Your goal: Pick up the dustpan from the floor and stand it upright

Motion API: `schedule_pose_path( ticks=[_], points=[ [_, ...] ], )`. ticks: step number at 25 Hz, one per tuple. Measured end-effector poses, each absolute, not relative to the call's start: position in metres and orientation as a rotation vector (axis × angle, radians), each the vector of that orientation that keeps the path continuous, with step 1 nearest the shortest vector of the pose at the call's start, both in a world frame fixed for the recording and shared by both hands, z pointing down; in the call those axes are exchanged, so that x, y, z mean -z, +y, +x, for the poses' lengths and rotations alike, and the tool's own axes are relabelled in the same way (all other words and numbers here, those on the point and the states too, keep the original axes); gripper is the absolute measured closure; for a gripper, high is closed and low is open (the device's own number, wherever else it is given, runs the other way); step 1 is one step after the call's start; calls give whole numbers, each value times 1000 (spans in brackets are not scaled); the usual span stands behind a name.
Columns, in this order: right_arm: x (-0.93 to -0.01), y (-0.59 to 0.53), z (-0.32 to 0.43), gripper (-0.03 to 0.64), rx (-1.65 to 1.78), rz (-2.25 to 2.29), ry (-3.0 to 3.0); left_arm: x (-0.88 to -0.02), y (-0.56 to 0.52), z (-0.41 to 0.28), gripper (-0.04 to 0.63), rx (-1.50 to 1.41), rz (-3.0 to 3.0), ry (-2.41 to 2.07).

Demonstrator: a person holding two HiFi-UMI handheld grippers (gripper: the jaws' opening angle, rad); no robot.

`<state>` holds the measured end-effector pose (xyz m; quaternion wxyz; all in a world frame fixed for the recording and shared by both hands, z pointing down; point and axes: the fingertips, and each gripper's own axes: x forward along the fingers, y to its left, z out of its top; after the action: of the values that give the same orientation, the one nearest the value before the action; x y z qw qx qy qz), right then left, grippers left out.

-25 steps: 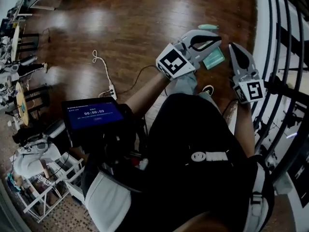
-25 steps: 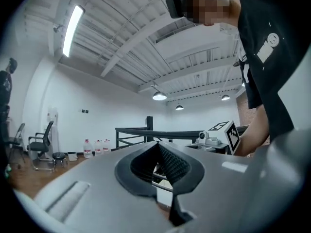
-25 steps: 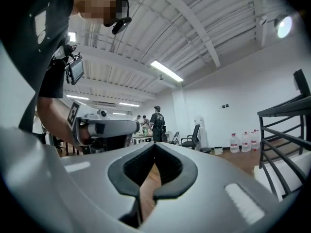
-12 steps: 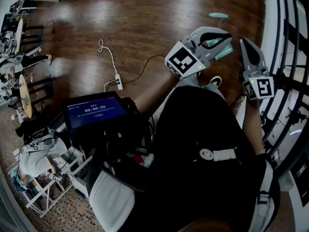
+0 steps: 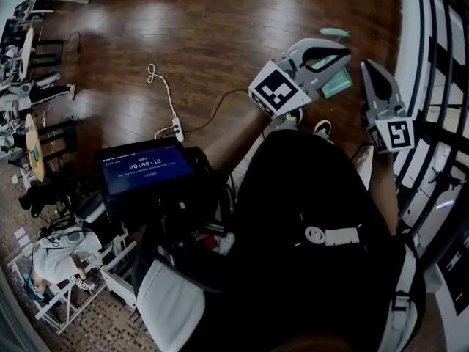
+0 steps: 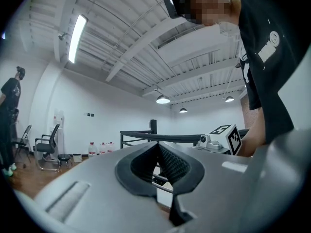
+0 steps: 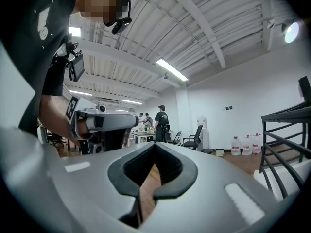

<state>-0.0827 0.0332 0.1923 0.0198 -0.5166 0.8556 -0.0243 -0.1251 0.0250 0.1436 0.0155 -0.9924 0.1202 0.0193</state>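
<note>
Pinching shut on nothing, the left gripper (image 6: 158,145) has its two jaws pressed together at the tips. Same story on the right gripper (image 7: 155,146): tips together, nothing caught, and a sliver of wood floor (image 5: 205,35) shows through the slot beneath them.

From the head view, the teal dustpan (image 5: 339,85) lies on that floor. The left gripper crosses in front of it and covers its middle, so only a corner of the pan peeks out. A teal end (image 5: 335,32) shows further along, and I can't tell whether it joins the pan. The right gripper sits just right of the dustpan and isn't touching it.

Further right of the dustpan runs a black railing (image 5: 432,57). Well to the dustpan's left, a white power strip (image 5: 176,129) and its cable trail across the boards. Nearer the person than the dustpan, a lit screen (image 5: 144,169) glows blue.
</note>
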Motion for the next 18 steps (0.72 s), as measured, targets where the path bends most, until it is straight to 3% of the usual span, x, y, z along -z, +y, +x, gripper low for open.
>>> schedule_pose_path(
  ticks=[7,18],
  points=[
    [-213,26,-97,615,-27,-1590,2704,-149,21,-136,577,-160,-3088,363],
    [-176,23,-62,615,42,-1639,2685,-129,24,-102,577,-63,-3127,360]
  ],
)
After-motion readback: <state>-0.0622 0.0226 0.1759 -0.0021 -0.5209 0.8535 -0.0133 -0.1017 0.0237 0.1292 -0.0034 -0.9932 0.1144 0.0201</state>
